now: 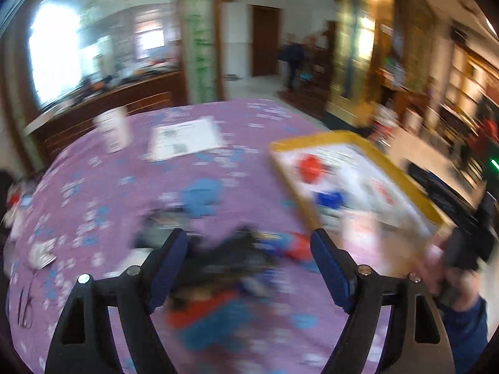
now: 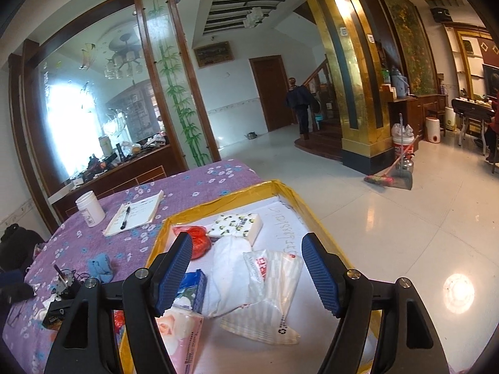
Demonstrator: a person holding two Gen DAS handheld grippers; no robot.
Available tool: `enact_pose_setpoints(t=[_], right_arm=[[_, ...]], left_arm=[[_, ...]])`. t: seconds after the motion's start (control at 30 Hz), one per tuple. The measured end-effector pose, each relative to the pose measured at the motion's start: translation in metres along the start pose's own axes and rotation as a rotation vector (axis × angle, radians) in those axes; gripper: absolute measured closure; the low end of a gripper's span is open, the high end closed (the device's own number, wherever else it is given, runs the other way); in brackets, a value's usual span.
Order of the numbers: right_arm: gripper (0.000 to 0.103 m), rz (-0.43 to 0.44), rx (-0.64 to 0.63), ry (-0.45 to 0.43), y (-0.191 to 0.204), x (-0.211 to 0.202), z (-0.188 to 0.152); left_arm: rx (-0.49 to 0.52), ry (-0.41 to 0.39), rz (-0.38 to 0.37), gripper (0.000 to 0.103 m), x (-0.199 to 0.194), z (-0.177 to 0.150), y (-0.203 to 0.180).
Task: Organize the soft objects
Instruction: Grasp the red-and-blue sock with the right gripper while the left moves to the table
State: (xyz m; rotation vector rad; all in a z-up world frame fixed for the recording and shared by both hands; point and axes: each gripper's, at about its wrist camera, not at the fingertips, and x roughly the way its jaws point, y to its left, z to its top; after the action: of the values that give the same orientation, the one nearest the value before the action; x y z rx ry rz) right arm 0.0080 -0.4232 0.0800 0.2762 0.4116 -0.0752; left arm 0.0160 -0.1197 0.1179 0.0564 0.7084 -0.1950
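Observation:
In the right wrist view my right gripper point(image 2: 246, 243) hangs open and empty over a yellow-rimmed white tray point(image 2: 237, 196). In the tray lie a red bag point(image 2: 199, 241), a lemon-print tissue pack point(image 2: 240, 224), a white cloth point(image 2: 227, 268), clear plastic bags point(image 2: 271, 280), a blue tissue pack point(image 2: 195, 290) and a pink tissue pack point(image 2: 181, 327). A blue cloth point(image 2: 99, 268) lies on the purple tablecloth left of the tray. The left wrist view is blurred. My left gripper point(image 1: 249, 243) is open and empty above dark, red and blue things, with the blue cloth point(image 1: 202, 196) ahead and the tray point(image 1: 358, 143) to the right.
A white jar point(image 2: 90, 208) and a notepad with a pen point(image 2: 134, 212) sit at the table's far side. Small electronic parts point(image 2: 65, 283) lie at the left. A hand on the other gripper point(image 1: 452, 265) shows beside the tray. A broom and dustpan point(image 2: 393, 177) stand on the floor.

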Motion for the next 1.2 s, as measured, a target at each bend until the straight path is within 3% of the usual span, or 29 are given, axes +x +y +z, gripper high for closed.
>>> enact_pose_setpoints(t=[0.13,0.23,0.3,0.37,0.47,0.5,0.57,0.63,0.73,0.87,0.97,1.13,1.2], right_arm=[[0.027,0.042,-0.029,-0.003,0.01,0.0,-0.001],[0.026,0.141,-0.028,0.103,0.029,0.005,-0.002],[0.026,0.214,-0.042,0.175,0.052,0.006,-0.005],[0.027,0.278,-0.144,0.292,0.091,0.015,-0.009],[0.03,0.305,-0.331,0.449,0.14,0.04,-0.019],[0.039,0.299,-0.389,0.483,0.151,0.047,-0.023],[0.049,0.286,-0.545,0.579,0.176,0.065,-0.034],[0.049,0.303,-0.65,0.632,0.188,0.072,-0.046],[0.049,0.245,-0.856,0.671,0.204,0.083,-0.065],[0.069,0.174,-0.987,0.713,0.207,0.098,-0.078],[0.073,0.142,-1.034,0.721,0.214,0.103,-0.089],[0.073,0.365,-0.896,0.723,0.236,0.07,-0.092],[0.073,0.551,-0.871,0.719,0.246,0.037,-0.1]], left_arm=[[-0.159,0.019,0.131,0.023,0.019,-0.006,0.083],[-0.268,0.057,0.18,0.023,0.035,-0.017,0.126],[-0.353,0.127,0.198,0.024,0.047,-0.022,0.148],[-0.384,0.14,0.156,0.024,0.048,-0.022,0.153],[-0.357,0.102,0.165,0.024,0.037,-0.021,0.146],[-0.342,0.09,0.165,0.024,0.033,-0.02,0.143],[-0.332,0.085,0.154,0.024,0.032,-0.018,0.136],[-0.337,0.087,0.145,0.024,0.033,-0.018,0.138],[-0.345,0.084,0.138,0.024,0.031,-0.017,0.139],[-0.348,0.081,0.137,0.024,0.031,-0.017,0.138],[-0.346,0.081,0.139,0.024,0.031,-0.017,0.138],[-0.342,0.061,0.134,0.024,0.025,-0.015,0.137],[-0.343,0.049,0.123,0.024,0.022,-0.014,0.138]])
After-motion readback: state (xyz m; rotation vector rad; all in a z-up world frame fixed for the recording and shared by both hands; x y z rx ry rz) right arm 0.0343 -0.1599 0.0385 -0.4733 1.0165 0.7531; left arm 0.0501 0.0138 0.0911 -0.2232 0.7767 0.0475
